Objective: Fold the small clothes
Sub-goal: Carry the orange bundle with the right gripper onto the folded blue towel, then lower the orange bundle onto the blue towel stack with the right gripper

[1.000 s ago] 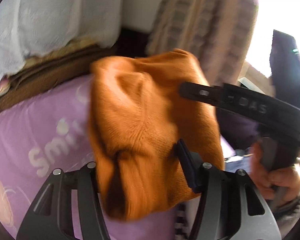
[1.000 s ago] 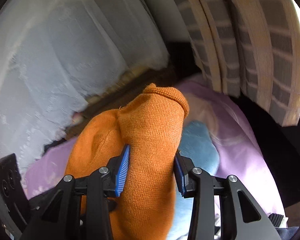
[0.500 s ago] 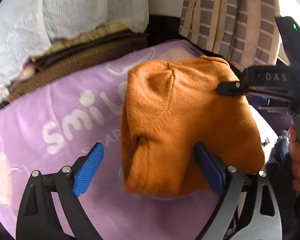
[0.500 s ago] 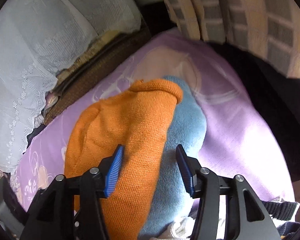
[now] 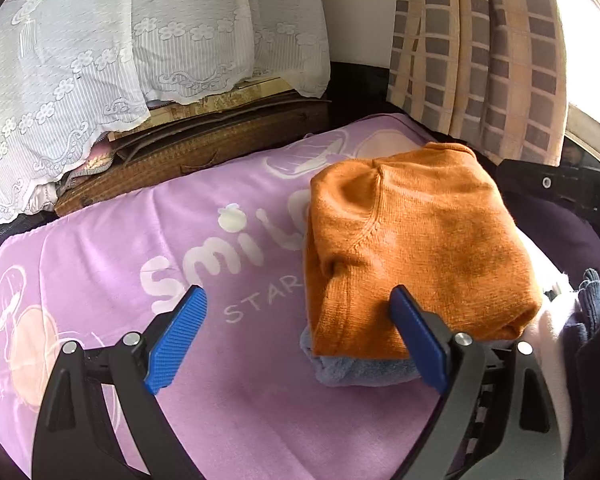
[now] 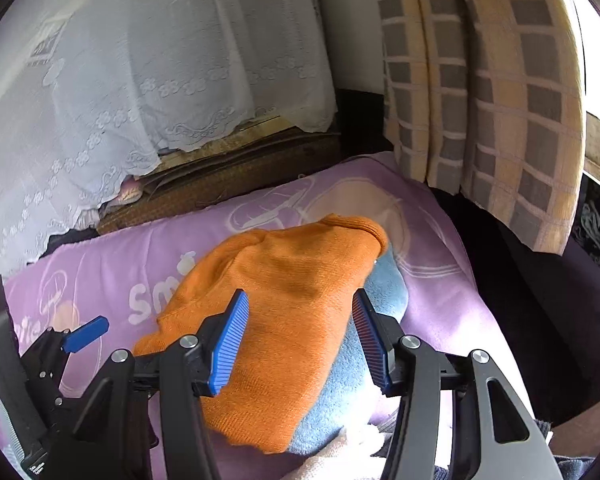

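Observation:
A folded orange knit sweater point(image 5: 412, 248) lies on top of a folded light-blue garment point(image 5: 360, 370), both on a purple blanket point(image 5: 204, 248) printed with "smile". My left gripper point(image 5: 296, 340) stands wide open just in front of the pile. Its right pad is at the sweater's near edge and its left pad is over bare blanket. My right gripper point(image 6: 300, 340) hovers open over the sweater point(image 6: 292, 312). Its pads stand apart on either side of a strip of the knit and do not squeeze it. The blue garment point(image 6: 380, 304) shows under the sweater's right side.
A white lace curtain point(image 5: 140, 52) and brown woven bundles point(image 5: 204, 148) line the far side. A checked curtain point(image 5: 480, 60) hangs at the back right. White and dark clothes point(image 5: 580, 312) lie at the right, beside a person's hand. A left fingertip point(image 6: 86, 334) shows low left.
A second ago both grippers held the orange sweater up in the air. It has come down onto the blue garment, both sets of jaws have opened off it, and both grippers have drawn back a little.

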A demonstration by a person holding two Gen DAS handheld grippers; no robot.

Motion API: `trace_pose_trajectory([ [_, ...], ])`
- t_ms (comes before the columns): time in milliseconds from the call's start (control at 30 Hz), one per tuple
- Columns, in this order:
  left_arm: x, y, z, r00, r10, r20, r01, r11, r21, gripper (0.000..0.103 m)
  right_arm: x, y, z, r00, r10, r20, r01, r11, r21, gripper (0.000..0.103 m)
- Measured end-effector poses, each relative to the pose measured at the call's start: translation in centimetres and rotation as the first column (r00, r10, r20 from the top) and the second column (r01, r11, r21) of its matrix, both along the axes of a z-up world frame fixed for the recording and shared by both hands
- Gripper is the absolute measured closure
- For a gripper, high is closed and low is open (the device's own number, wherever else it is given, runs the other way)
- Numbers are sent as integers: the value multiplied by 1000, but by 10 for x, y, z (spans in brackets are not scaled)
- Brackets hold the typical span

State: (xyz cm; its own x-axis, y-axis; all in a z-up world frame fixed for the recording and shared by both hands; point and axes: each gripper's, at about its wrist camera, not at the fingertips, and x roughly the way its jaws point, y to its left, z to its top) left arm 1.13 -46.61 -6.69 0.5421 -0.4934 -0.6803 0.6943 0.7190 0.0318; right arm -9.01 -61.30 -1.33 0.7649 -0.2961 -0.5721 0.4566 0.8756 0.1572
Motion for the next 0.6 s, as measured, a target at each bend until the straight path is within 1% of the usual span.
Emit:
trace_pose_trajectory([
  [100, -4, -2, -2, 1000, -5, 23, 5, 1000, 13, 13, 3, 2, -2, 1000, 17, -24, -17, 1000, 11, 48],
  [167, -5, -3, -4, 999, -7, 35, 7, 1000, 19, 13, 6, 1, -6, 999, 28, -45, -26, 999, 29, 42],
  [267, -7, -4, -4, 999, -7, 47, 6, 1000, 23, 13, 15, -1, -17, 991, 82, -110, -71, 993, 99, 40],
  [333, -7, -4, -4, 999, -7, 52, 5, 1000, 24, 13, 23, 2, -24, 982, 110, -153, -92, 988, 121, 38],
  [367, -8, -4, -4, 998, -7, 57, 5, 1000, 27, 13, 25, 4, -25, 981, 108, -163, -90, 989, 113, 39],
  [400, -8, -5, -4, 998, -5, 63, 4, 1000, 30, 13, 24, 6, -24, 981, 105, -162, -88, 990, 106, 43],
  [433, -9, -6, -5, 997, -5, 72, 2, 999, 35, 13, 22, 6, -24, 983, 93, -157, -78, 992, 99, 58],
  [467, -10, -6, -5, 997, -6, 75, 3, 999, 38, 13, 20, 6, -23, 986, 78, -150, -64, 993, 97, 64],
  [533, -10, -6, -5, 997, -13, 73, 10, 999, 38, 13, 15, -2, -24, 989, 59, -132, -43, 992, 118, 70],
  [600, -11, -6, -4, 997, -13, 72, 11, 999, 33, 13, 12, -10, -26, 990, 22, -136, -4, 991, 136, 73],
])
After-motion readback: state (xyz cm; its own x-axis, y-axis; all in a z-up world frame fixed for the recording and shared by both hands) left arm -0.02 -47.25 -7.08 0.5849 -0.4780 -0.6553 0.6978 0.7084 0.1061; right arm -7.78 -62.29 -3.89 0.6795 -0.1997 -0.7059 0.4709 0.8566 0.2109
